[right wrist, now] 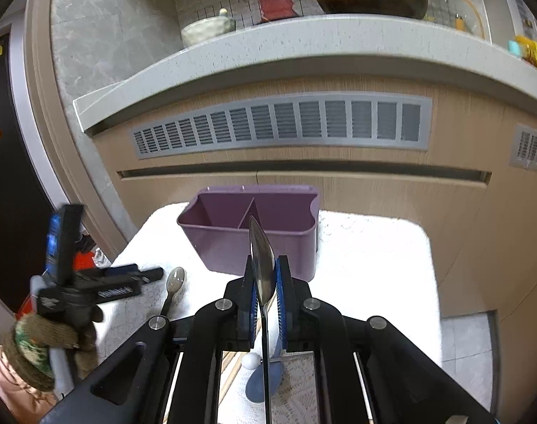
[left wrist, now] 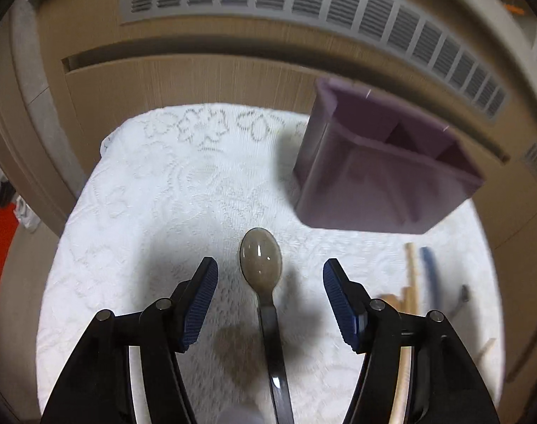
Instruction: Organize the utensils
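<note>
Spoon on the cloth: I see a translucent grey-brown spoon [left wrist: 260, 258] with a dark, glossy handle, lying bowl-up on the table, its bowl toward the caddy.
Spoon in my right gripper: a shiny metal spoon [right wrist: 262, 258], seen edge-on, standing upright with its bowl above the pads.
Caddy: a purple plastic utensil caddy [right wrist: 254, 233] with an inner divider; it stands at the far edge of the table.
Other utensils: wooden chopsticks [left wrist: 411, 275] and a blue-handled piece [left wrist: 430, 268] lie to the right of the grey spoon; that corner is blurred, so I may be misreading the blue one.
Surface: a white lace tablecloth [left wrist: 155, 194] covers the table.
Room: behind the table stands a beige cabinet front with a grey vent grille [right wrist: 282, 123] under a pale stone counter [right wrist: 304, 39].
Left gripper: my left gripper [left wrist: 270, 282] stands well open and grips nothing; the grey spoon lies between its blue pads [left wrist: 201, 304], touching neither.
Right gripper: my right gripper [right wrist: 265, 279] is clamped on the metal spoon's neck, just in front of the caddy.
Left hand: a gloved hand [right wrist: 62, 332] grips the left gripper's handle.
</note>
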The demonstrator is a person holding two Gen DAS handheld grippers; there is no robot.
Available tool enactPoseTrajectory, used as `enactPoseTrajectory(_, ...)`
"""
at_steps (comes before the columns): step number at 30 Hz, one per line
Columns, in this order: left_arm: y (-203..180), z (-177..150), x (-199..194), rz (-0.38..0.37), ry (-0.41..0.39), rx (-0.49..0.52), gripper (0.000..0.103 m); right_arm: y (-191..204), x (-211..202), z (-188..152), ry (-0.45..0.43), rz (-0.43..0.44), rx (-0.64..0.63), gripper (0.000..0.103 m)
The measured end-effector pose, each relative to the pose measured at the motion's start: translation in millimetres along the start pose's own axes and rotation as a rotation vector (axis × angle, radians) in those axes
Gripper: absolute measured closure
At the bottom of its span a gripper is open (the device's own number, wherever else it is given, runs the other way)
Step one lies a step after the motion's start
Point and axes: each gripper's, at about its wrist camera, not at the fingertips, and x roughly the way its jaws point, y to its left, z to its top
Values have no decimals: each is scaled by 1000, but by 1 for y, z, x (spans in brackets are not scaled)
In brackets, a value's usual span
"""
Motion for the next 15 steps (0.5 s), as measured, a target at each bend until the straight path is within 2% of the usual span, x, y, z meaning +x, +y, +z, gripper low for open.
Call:
enactPoseTrajectory(1,-2,-1,8,24,-5,12,41,0,4,-1,6,-3,0,94)
enactPoseTrajectory(3,-2,-1,24,50,7,18,49,2,12,-4,15,-12,-7,94)
enactPoseTrajectory(4,-1,-1,33,54,28,14,59,2,14,-5,20,-11,-8,94)
enactPoseTrajectory(5,0,-2,39,53,41,12,64,2,18,-7,28,-8,-6,94)
enactPoseTrajectory(7,-2,-4,39,60,6,44,69,-1,24,-10,43,-8,2,94)
enactPoseTrajectory(10,-4,-8,32,34,-14,68,70,-7,31,-13,59,-11,22,94)
enactPoseTrajectory(12,-7,-12,14,33,-65,94,70,-11,32,-12,57,-8,35,94)
enactPoseTrajectory(15,-12,-12,-24,-7,-146,104,70,-12,25,-9,42,11,42,94)
